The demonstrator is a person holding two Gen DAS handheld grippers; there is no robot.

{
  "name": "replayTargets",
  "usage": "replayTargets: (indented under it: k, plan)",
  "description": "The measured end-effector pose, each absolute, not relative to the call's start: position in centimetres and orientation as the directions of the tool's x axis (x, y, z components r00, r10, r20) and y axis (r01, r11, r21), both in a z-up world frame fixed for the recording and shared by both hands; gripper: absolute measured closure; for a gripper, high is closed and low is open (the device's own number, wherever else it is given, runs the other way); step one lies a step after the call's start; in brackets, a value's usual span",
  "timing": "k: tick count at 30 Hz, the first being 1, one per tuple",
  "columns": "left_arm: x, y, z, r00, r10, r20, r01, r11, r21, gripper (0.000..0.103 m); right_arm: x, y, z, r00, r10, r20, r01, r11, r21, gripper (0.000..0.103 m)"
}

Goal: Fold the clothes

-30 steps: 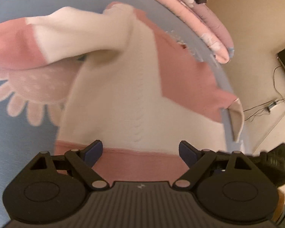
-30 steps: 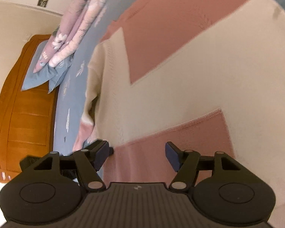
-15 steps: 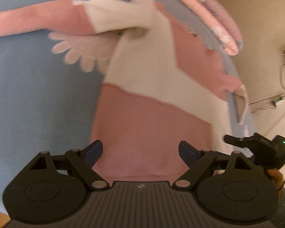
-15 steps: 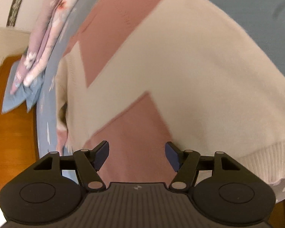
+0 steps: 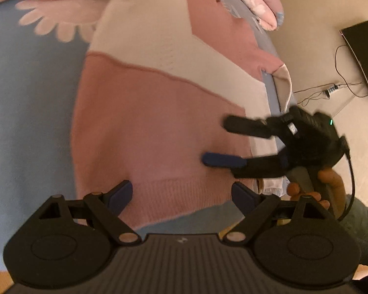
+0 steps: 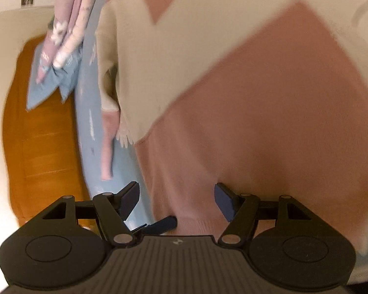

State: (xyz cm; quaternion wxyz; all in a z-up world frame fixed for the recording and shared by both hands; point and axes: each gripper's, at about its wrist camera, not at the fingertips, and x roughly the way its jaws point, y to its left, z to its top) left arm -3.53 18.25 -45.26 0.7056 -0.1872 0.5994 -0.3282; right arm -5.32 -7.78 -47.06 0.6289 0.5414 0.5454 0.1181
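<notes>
A pink and cream sweater (image 5: 154, 112) lies flat on the blue bedsheet (image 5: 29, 112), one sleeve stretched to the upper left. My left gripper (image 5: 181, 196) is open, just over the ribbed pink hem (image 5: 179, 193), which lies between the jaws untouched. My right gripper (image 5: 219, 142), held by a hand (image 5: 326, 188), hovers open over the sweater's right side near the hem. In the right wrist view the right gripper (image 6: 176, 199) stands open above the pink lower panel (image 6: 257, 127). A dark fingertip (image 6: 164, 223) of the left gripper shows below it.
A folded pink floral quilt (image 5: 257, 7) lies along the bed's far edge. The bed's right edge drops to a beige floor with a power strip and cables (image 5: 331, 89) and a dark flat panel (image 5: 363, 56). An orange wooden bed frame (image 6: 36, 134) stands on the left.
The left wrist view has drawn back from the sweater's chest to its hem. The right gripper has come in over the sweater's right side and sunk toward the lower panel.
</notes>
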Motion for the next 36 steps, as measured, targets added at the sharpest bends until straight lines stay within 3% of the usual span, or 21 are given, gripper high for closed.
replayTargets:
  k: [10,15,24,27,31,36]
  plan:
    - [-2.8,17.5,-43.7,0.062,-0.64,-0.766,0.267,0.75,-0.605,0.016,-7.4,-10.9,-46.5,0.389,0.695,-0.605,0.513,0.382,0.769,0.031]
    - [0.0,16.6,-40.3,0.12,-0.686,-0.717,0.389,0.697,-0.602,0.015,-6.1,-11.3,-43.1,0.425,0.63,-0.65,0.463,0.466,0.754,0.029]
    - [8.7,7.6,-40.2,0.199,-0.665,-0.72,0.602,0.663,-0.446,0.015,-1.0,-17.8,-38.3,0.707,0.247,-0.663,0.399,0.635,0.662,0.025]
    - [10.5,4.4,-41.0,0.263,-0.611,-0.746,0.593,0.713,-0.375,0.016,2.1,-19.7,-39.7,0.748,0.149,-0.646,0.404,0.67,0.622,0.025]
    - [12.5,1.6,-41.9,0.308,-0.601,-0.737,0.548,0.746,-0.378,0.016,5.4,-21.6,-41.4,0.774,0.081,-0.628,0.391,0.719,0.575,0.025]
    - [13.8,-0.3,-43.2,0.319,-0.564,-0.762,0.497,0.784,-0.373,0.016,7.7,-23.8,-43.0,0.764,0.096,-0.638,0.374,0.739,0.56,0.025]
